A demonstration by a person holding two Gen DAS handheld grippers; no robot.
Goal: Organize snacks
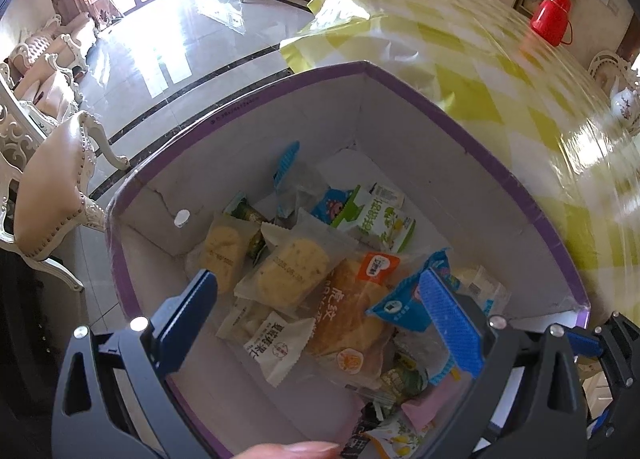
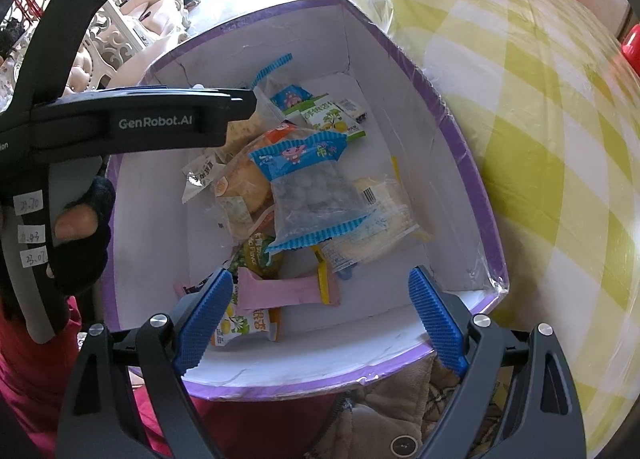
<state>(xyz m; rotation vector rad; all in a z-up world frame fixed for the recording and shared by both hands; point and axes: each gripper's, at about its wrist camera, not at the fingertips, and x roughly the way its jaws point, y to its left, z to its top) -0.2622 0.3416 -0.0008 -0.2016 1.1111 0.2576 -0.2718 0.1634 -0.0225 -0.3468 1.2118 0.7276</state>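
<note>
- Snacks [image 2: 308, 195] lie heaped in the purple-rimmed box [image 2: 460, 131] on the worktop [image 2: 540, 139].
- Light, crinkly, slippery packets; pinch a sealed edge.
- Both hand-held grippers, left [image 1: 320, 299] and right [image 2: 320, 299], gape wide, empty.

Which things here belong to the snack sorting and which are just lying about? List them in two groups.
Part of the job:
- purple-rimmed box
- blue packet of round sweets
- pink wrapper
- tiger-stripe bread packet
- green and white carton

Just lying about:
- red flask
- white teapot
- cream chair
- checked tablecloth
</note>
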